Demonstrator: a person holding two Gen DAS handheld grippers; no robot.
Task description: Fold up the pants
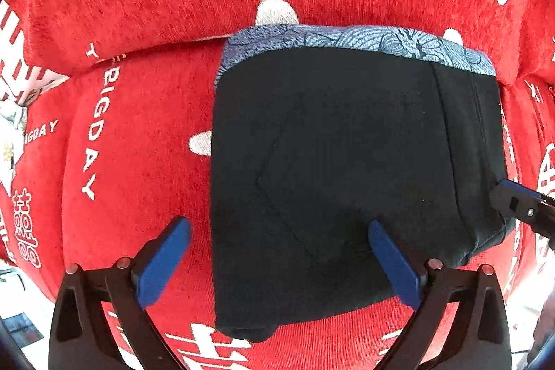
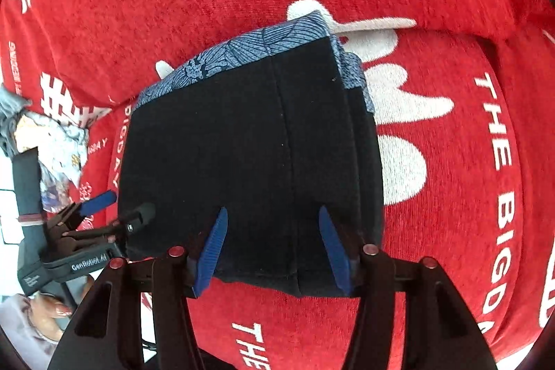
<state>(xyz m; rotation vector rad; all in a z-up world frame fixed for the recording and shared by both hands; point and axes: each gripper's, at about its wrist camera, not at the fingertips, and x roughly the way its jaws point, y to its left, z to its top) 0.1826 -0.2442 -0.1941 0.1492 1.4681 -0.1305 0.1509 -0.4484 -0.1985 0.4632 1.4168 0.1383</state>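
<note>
Your left tongs (image 1: 279, 252) sit nearest the lens, jaws spread wide, released: one blue pad over the red cover (image 1: 138, 127), the other over the black pants (image 1: 347, 162), gripping nothing. The pants lie folded into a compact block on the cover, a blue patterned garment (image 1: 347, 39) showing under them at 12 o'clock. Your right tongs (image 2: 274, 245) hover half open over the pants' near edge at 6 o'clock, pads not pinching fabric. Crumpled cloth (image 2: 59, 141) at 9 o'clock.
</note>
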